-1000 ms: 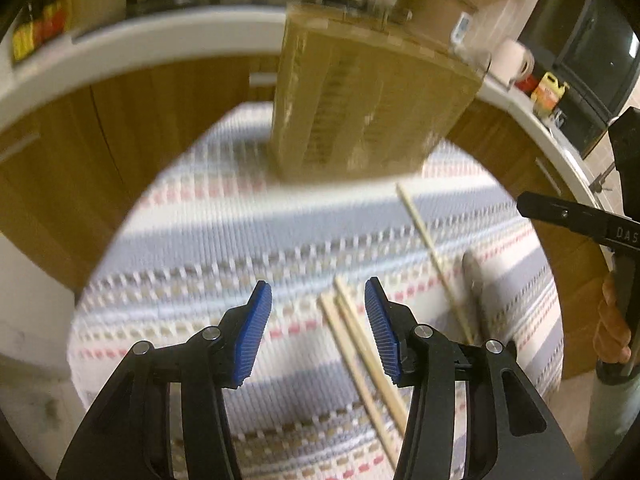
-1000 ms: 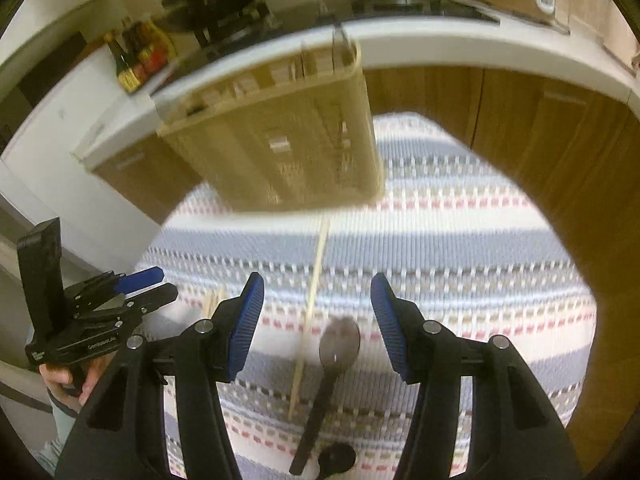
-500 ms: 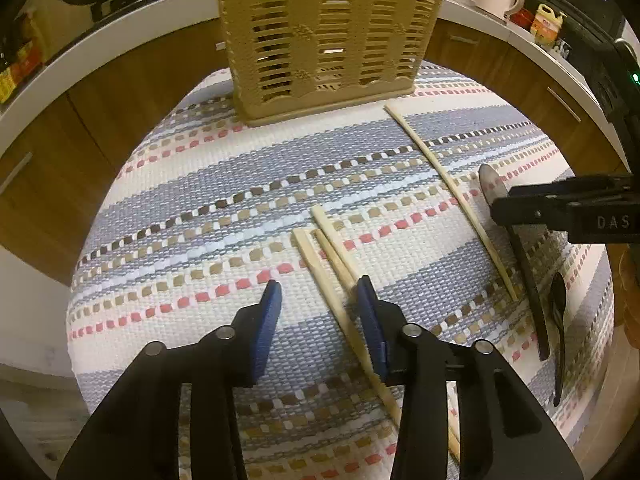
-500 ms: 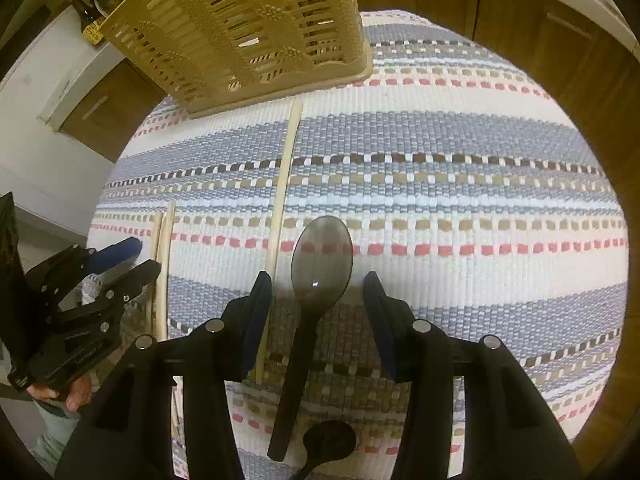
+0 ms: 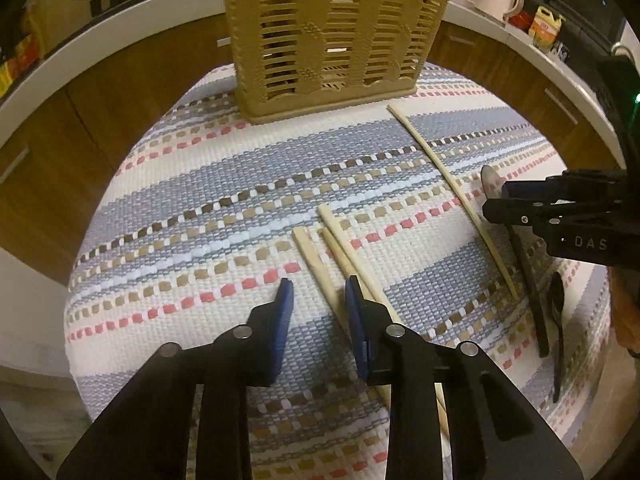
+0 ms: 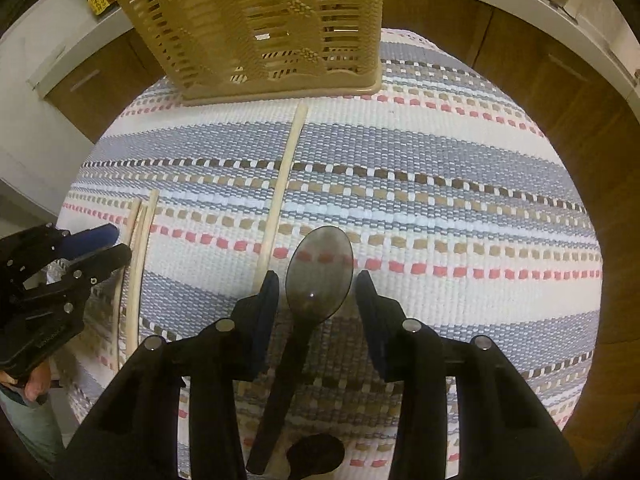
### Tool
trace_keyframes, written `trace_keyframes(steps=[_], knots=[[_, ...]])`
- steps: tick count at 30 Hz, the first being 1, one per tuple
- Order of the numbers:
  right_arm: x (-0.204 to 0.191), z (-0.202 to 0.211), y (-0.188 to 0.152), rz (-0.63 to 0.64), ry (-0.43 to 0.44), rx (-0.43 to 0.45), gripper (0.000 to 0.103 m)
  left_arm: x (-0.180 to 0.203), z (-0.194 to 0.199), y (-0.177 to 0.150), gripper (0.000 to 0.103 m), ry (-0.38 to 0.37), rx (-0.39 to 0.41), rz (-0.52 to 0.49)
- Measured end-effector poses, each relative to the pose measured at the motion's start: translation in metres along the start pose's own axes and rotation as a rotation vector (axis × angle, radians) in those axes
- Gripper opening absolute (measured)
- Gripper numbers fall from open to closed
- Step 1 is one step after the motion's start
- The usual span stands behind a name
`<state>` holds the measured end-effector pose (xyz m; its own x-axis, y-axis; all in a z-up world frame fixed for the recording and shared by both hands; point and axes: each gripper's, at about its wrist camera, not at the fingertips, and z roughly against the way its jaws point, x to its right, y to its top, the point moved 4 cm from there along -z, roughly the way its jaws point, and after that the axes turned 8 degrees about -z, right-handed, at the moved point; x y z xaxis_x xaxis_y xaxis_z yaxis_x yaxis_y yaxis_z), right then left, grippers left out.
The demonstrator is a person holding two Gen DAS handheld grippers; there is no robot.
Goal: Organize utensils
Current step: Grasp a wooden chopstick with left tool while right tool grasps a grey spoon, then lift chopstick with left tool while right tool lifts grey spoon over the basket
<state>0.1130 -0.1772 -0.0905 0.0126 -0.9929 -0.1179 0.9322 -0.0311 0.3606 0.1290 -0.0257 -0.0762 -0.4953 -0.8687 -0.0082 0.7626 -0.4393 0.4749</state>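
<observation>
Spoon [image 6: 318,272] between closing right hand-held gripper [image 6: 316,284] pads, seemingly untouched.

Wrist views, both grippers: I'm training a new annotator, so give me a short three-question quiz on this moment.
1. True or false: the large dark spoon already stands in the slotted basket.
2. Which lies between the right gripper fingers? A) large dark spoon B) long single chopstick C) nothing
3. Fill in: the left gripper hangs over the ____ on the striped cloth.

Key: 1 false, it lies on the cloth. 2 A, jaws closing, pads not yet touching. 3 chopsticks, jaws closing.
</observation>
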Motion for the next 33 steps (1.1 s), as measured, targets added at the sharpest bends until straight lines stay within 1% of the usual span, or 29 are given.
trace_keyframes(steps=[3,5,6,7,8,9,12,15,17,20,24,26,27,28,29,30,31,33], knots=[[-0.006,-0.003,0.0,0.029,-0.043,0.011,0.037,0.009,-0.004,0.005,0.029,0.063,-0.007,-0.039],[-0.013,-0.006,-0.001,0.061,-0.078,0.023,0.037,0.011,-0.005,0.007,0.026,0.077,-0.008,-0.056],[-0.015,-0.006,-0.001,0.072,-0.085,0.028,0.036,0.012,-0.005,0.008,0.022,0.075,-0.009,-0.06],[-0.017,-0.007,-0.002,0.078,-0.083,0.028,0.032,0.012,-0.004,0.008,0.009,0.085,-0.008,-0.064],[-0.019,-0.007,-0.002,0.086,-0.074,0.026,0.03,0.012,-0.004,0.008,0.008,0.095,-0.008,-0.066],[-0.019,-0.007,-0.002,0.09,-0.073,0.025,0.03,0.01,-0.003,0.008,0.007,0.089,-0.006,-0.06],[-0.019,-0.007,-0.001,0.108,-0.072,0.033,0.03,-0.001,-0.002,0.009,0.004,0.047,0.005,-0.008],[-0.009,-0.004,0.002,0.092,-0.094,0.058,0.029,-0.022,0.0,0.008,0.004,0.069,0.023,0.06],[0.003,-0.003,0.008,0.069,-0.103,0.071,0.029,-0.032,0.0,0.009,0.004,0.066,0.025,0.093],[0.016,-0.005,0.014,0.035,-0.088,0.065,0.03,-0.044,-0.001,0.011,0.004,0.065,0.03,0.139],[0.018,-0.005,0.018,0.027,-0.075,0.039,0.03,-0.048,-0.001,0.013,0.005,0.033,0.008,0.158],[0.02,-0.005,0.022,0.015,-0.059,0.022,0.03,-0.051,-0.002,0.013,0.009,-0.001,-0.006,0.165],[0.021,-0.007,0.025,0.004,-0.047,0.01,0.031,-0.052,-0.001,0.014,0.015,-0.036,-0.016,0.166],[0.023,-0.006,0.027,-0.005,-0.034,0.001,0.034,-0.053,-0.002,0.014,0.022,-0.057,-0.022,0.165],[0.024,-0.006,0.027,-0.014,-0.018,-0.008,0.036,-0.051,-0.002,0.014,0.025,-0.069,-0.029,0.163],[0.027,-0.005,0.03,-0.026,0.006,-0.02,0.042,-0.051,-0.002,0.016,0.029,-0.071,-0.044,0.152],[0.031,-0.005,0.032,-0.037,0.026,-0.03,0.046,-0.05,-0.003,0.017,0.031,-0.061,-0.056,0.136],[0.035,-0.004,0.036,-0.039,0.03,-0.038,0.047,-0.049,-0.007,0.019,0.031,-0.03,-0.082,0.101]])
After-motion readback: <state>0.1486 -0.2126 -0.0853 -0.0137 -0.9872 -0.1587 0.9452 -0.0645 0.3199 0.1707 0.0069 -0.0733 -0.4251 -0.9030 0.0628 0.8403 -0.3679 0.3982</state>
